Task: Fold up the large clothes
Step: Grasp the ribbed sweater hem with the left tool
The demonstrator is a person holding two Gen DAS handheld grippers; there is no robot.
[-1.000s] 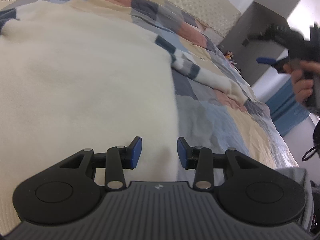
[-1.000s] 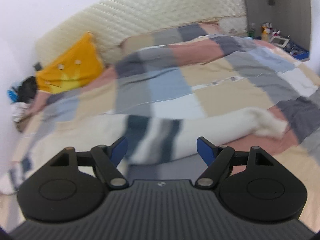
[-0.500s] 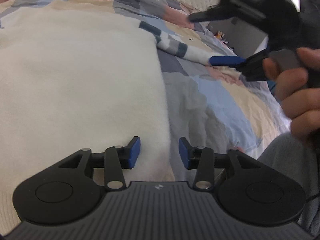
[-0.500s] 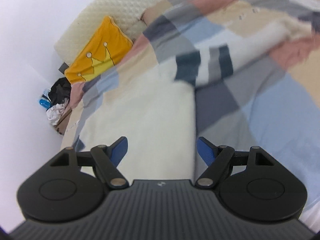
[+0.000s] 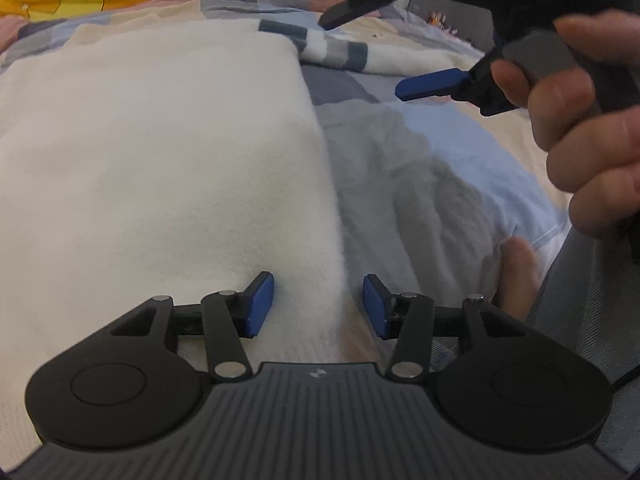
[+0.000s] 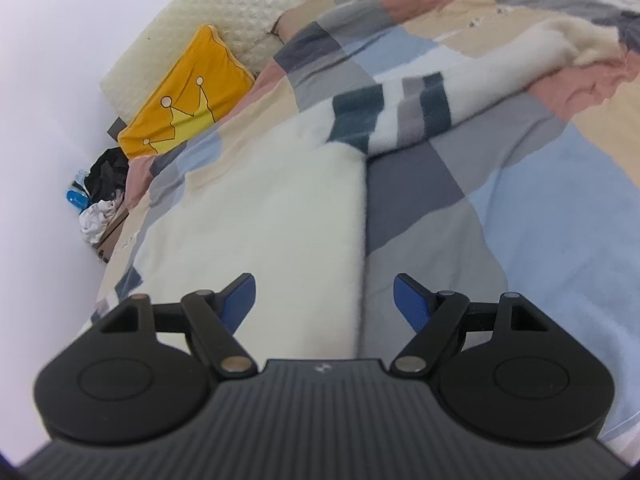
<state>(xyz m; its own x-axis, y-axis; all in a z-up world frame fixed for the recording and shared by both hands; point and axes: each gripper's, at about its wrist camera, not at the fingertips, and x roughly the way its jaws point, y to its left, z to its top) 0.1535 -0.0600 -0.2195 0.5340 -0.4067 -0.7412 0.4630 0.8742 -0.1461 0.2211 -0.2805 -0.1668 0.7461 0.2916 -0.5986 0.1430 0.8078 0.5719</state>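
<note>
My left gripper (image 5: pixel 318 304) has its jaws part-way apart and opening, pads clear of the cloth; the right-hand side edge of the cream sweater (image 5: pixel 160 152) runs up between them, just below the tips. My right gripper (image 6: pixel 324 300) stands wide and holds nothing; the same edge passes between its jaws, cream cloth under the left pad, bedcover under the right. The sweater lies flat on the patchwork bedcover (image 6: pixel 520 208), body towards me, its striped sleeve (image 6: pixel 420 108) stretched away to the right. I judge the garment soft, fluffy, light for its bulk and limp: it will sag and drag on the cover, and the pile may slip in a shallow pinch. Best hold, in my judgement, is a deep bite on the side edge or near the sleeve's shoulder seam.
</note>
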